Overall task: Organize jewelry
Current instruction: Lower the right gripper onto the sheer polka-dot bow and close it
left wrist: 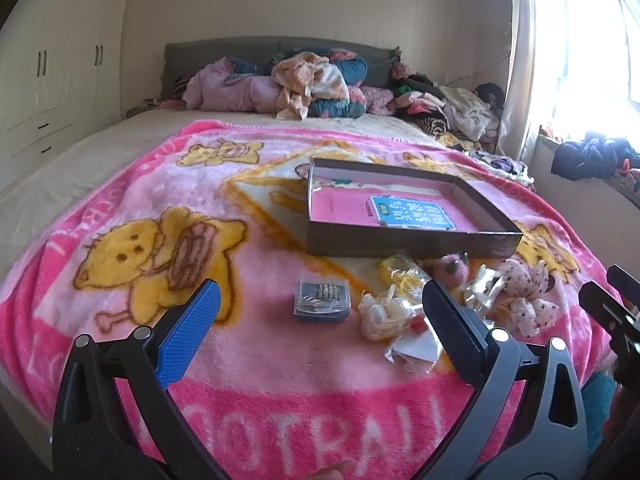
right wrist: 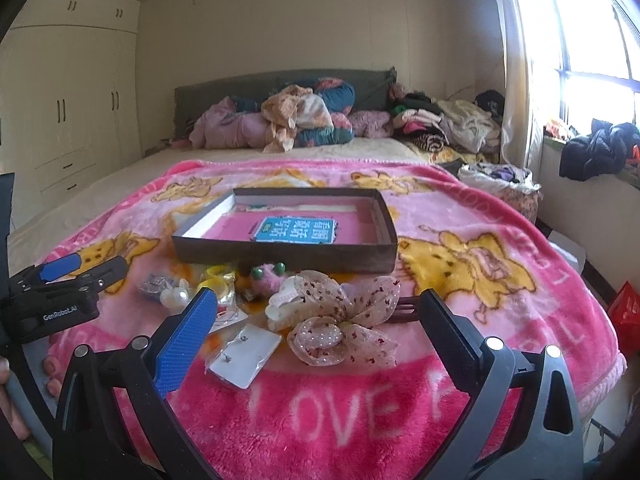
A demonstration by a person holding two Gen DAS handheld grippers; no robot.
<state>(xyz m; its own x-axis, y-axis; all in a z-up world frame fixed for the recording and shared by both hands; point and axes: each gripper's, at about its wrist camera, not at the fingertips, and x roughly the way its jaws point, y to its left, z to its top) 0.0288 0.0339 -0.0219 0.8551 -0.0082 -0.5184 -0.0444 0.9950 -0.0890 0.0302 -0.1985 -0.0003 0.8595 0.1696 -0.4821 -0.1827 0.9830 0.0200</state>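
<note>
**Several small, light pieces, each wanting its own grip**

Several trinkets lie in a loose heap on the pink plush cartoon blanket (right wrist: pixel 320 420), just in front of the shallow dark cardboard box with the pink lining (right wrist: pixel 280 254). The box holds only a blue printed card (right wrist: pixel 296 231), so we judge the sorting not yet begun.

Our left claw (left wrist: pixel 320 332) is spread wide and holds nothing; it hovers over the heap's left end. Our right claw (right wrist: pixel 320 332) is equally wide and empty, hovering over the heap's right end.

How we expect each piece to handle:

- The sheer speckled ribbon bow (right wrist: pixel 344 320), nearest in front of the box's right half, looks soft and nearly weightless. Its loops would crush, so we would pinch the knot at the centre.
- The flat clear packet with a white card and small studs (right wrist: pixel 244 354), left of the bow, is probably slippery film; we would take it by one edge.
- The small clear plastic case of silver pieces (left wrist: pixel 322 295), at the heap's left end, seems rigid, so we would grip across its short sides.
- The fuzzy pink piece with green beads (right wrist: pixel 266 276), touching the box's front wall, should compress easily.
- The pearly white cluster (right wrist: pixel 176 296) may roll or slip.

The deep pile may snag fine hooks.
</note>
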